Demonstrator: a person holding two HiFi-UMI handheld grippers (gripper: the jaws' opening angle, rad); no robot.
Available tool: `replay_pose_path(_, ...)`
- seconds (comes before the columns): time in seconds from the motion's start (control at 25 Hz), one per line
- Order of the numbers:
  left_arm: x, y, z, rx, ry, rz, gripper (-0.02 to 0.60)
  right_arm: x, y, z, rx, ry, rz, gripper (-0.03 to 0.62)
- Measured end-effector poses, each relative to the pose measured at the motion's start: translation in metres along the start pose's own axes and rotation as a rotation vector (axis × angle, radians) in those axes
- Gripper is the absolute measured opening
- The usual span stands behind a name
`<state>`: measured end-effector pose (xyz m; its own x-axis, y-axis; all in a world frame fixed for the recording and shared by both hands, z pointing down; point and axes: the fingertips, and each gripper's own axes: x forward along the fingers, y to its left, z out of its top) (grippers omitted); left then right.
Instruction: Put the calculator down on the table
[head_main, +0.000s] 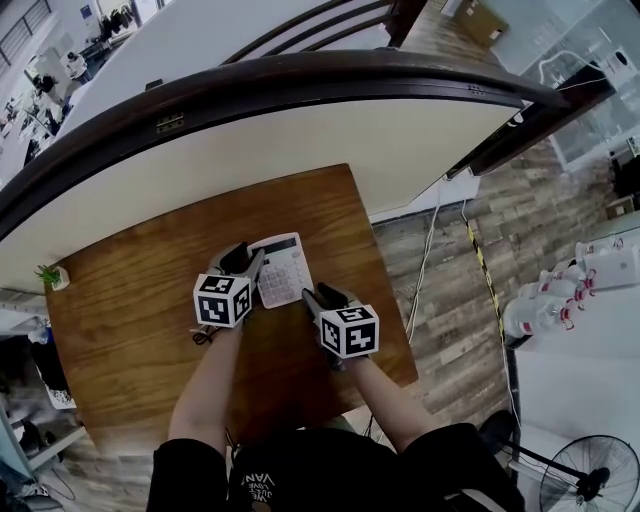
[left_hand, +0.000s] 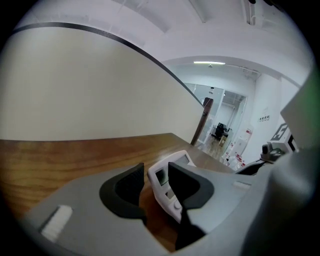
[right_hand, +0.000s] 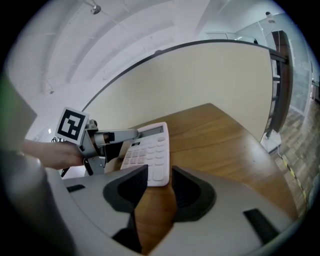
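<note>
Both pairs of fingers (left_hand: 131, 186) stand wide; calculator (head_main: 283, 270) edge lies between left gripper (head_main: 245, 262) fingers. Risk: skewed pull-back may drag it across tabletop (head_main: 130, 330).

little could be read. white print on the person's shirt (head_main: 262, 487), behind the left claw (head_main: 246, 262) and the right claw (head_main: 316, 296), seemed to begin "van"; the smaller lines under it were too fine to tell. key legends on the calculator (head_main: 282, 268), between the claws, were too small to read.
</note>
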<state>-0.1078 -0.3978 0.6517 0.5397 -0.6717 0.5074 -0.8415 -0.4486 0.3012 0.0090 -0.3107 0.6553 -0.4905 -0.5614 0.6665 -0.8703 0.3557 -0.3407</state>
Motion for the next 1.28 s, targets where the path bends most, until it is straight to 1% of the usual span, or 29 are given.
replay_pose_path(0.24, -0.023, -0.001, 0.007, -0.014, -0.046, 0.040, 0.141, -0.023, 0.000, -0.003, 0.005, -0.029, 0.007, 0.143)
replay_pose_path(0.4, -0.040, -0.010, 0.005, -0.019, -0.068, 0.053, 0.140, -0.037, 0.000, -0.007, 0.023, -0.049, 0.010, 0.140)
replay_pose_path(0.48, -0.049, -0.016, 0.003, -0.030, -0.078, 0.046, 0.138, -0.045, -0.001, -0.008, 0.033, -0.064, 0.004, 0.114)
replay_pose_path(0.52, -0.053, -0.020, 0.003, -0.037, -0.083, 0.039, 0.134, -0.048, -0.001, -0.008, 0.035, -0.073, 0.001, 0.105)
replay_pose_path(0.6, -0.062, -0.026, 0.001, -0.052, -0.095, 0.026, 0.082, -0.055, 0.001, -0.009, 0.032, -0.086, 0.005, 0.094)
replay_pose_path(0.64, -0.067, -0.030, 0.000, -0.056, -0.101, 0.023, 0.065, -0.058, 0.003, -0.010, 0.027, -0.090, 0.013, 0.091)
replay_pose_path(0.72, -0.077, -0.036, -0.001, -0.064, -0.110, 0.021, 0.063, -0.064, 0.009, -0.012, 0.012, -0.094, 0.033, 0.075)
replay_pose_path(0.88, -0.098, -0.049, -0.005, -0.115, -0.137, 0.006, 0.023, -0.077, 0.018, -0.018, -0.035, -0.085, 0.055, 0.057)
replay_pose_path(1.04, -0.119, -0.065, -0.013, -0.112, -0.151, 0.006, 0.017, -0.088, 0.026, -0.025, -0.060, -0.081, 0.083, 0.052)
replay_pose_path(1.16, -0.133, -0.078, -0.018, -0.127, -0.168, -0.011, 0.012, -0.097, 0.033, -0.029, -0.074, -0.082, 0.101, 0.048)
replay_pose_path(1.28, -0.147, -0.090, -0.022, -0.136, -0.183, -0.013, 0.012, -0.106, 0.041, -0.033, -0.107, -0.075, 0.118, 0.043)
